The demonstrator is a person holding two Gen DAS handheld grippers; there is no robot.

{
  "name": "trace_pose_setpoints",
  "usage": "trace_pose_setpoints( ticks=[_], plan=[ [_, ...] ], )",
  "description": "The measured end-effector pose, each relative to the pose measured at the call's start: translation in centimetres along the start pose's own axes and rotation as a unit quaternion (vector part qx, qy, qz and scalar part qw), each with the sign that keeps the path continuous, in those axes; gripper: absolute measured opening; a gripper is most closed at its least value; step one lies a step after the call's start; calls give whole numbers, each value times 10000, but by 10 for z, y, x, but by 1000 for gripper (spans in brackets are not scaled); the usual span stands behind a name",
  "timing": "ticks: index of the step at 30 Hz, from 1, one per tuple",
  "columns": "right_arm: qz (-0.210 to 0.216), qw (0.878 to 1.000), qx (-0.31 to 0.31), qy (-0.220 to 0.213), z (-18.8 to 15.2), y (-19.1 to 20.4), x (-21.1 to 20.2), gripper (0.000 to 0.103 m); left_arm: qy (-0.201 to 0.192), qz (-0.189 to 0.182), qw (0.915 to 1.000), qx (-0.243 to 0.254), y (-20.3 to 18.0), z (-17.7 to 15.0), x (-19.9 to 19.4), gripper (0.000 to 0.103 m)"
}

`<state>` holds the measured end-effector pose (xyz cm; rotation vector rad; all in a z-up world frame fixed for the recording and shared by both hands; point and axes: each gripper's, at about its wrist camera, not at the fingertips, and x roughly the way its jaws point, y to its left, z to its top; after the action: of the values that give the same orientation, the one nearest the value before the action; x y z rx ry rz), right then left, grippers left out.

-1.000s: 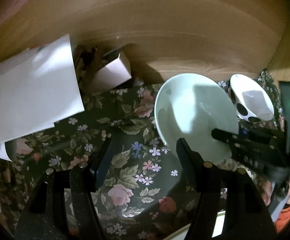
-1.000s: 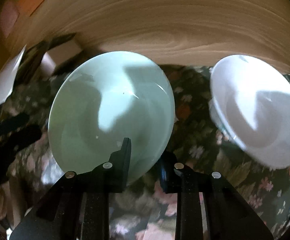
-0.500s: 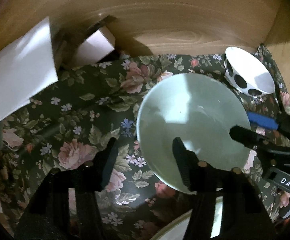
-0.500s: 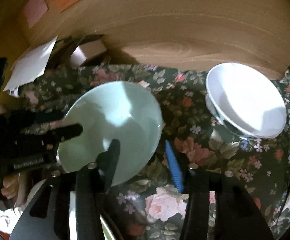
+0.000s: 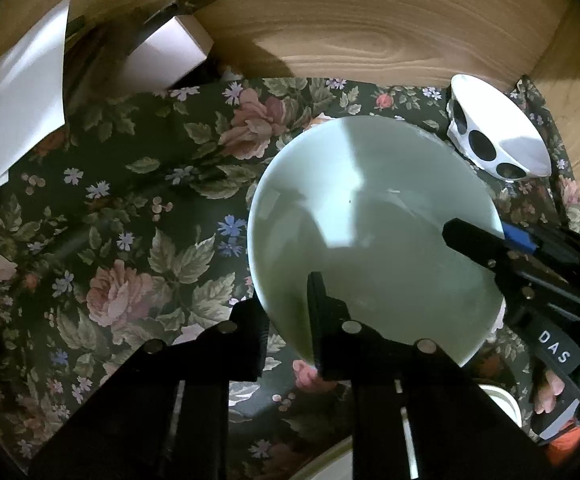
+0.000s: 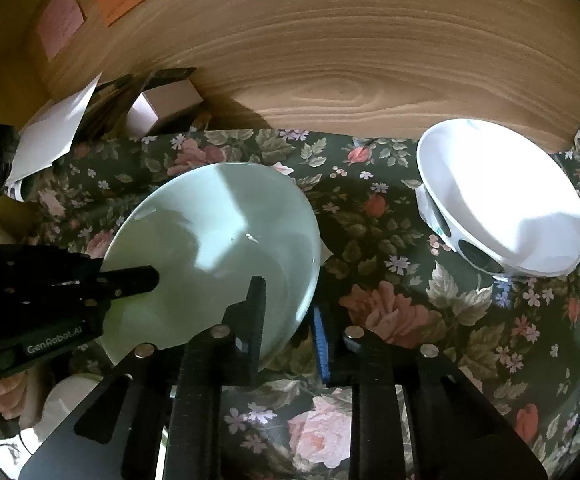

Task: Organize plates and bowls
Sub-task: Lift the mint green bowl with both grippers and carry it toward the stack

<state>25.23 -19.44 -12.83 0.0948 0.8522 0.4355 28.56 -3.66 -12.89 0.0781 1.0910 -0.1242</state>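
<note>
Left wrist view: green plate [image 5: 370,224] is now being gripped at both rims, left gripper [image 5: 286,300] newly closing on its near edge, right gripper [image 6: 290,304] clamping the opposite rim, plate lifting off floral worktop [image 5: 138,208], away from spotted bowl [image 6: 502,200] — probably a handover.
</note>
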Motion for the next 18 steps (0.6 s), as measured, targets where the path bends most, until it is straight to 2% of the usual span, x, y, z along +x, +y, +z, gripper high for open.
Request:
trace_pose_setpoints(
  ticks=[4,10,18],
  plan=[
    [-23,10000,-19,-65,-3,1,-5,18,-78,61,9999,21,-2,-1,-5,17],
    [-5,9993,-2,-382,-5,6,-28,18,-217,-15,9998,23,-2,-7,-23,17],
    [-17,9976,-43,-690,-11,20,-60,18,-627,-94,9980,-5,-3,-21,-61,17]
  ],
)
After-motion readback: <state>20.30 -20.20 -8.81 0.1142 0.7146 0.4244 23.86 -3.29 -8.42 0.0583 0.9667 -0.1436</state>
